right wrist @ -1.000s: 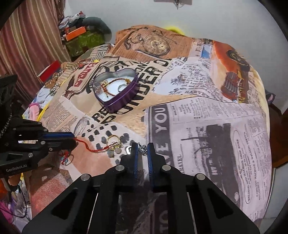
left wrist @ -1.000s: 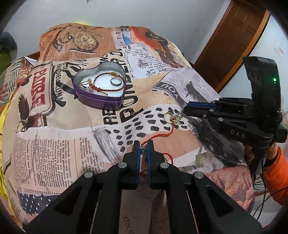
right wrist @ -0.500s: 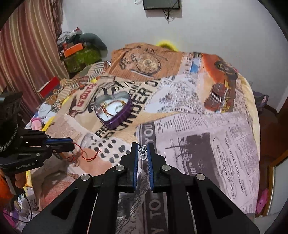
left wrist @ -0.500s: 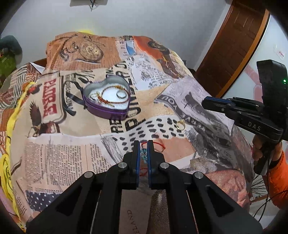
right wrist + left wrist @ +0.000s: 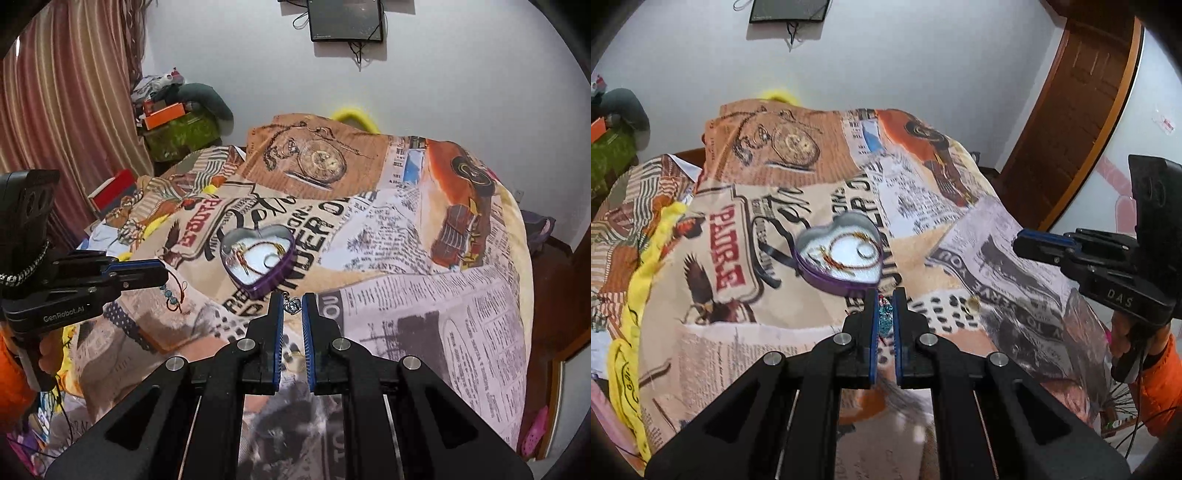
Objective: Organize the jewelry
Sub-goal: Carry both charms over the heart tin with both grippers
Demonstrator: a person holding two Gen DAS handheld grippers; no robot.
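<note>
Above the newspaper-print bedspread (image 5: 783, 354), the left gripper (image 5: 885, 317) pinched a red cord bracelet with teal beads (image 5: 885, 320), the purple heart-shaped metal tin (image 5: 839, 251) of gold jewelry sat on the bed beyond it, and the right gripper (image 5: 293, 314) pinched a silver crown-shaped charm (image 5: 293, 305).

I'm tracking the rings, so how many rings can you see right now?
2: a silver ring inside the heart tin, and a gold ring loose on the bedspread right of it. Others may be hidden.
</note>
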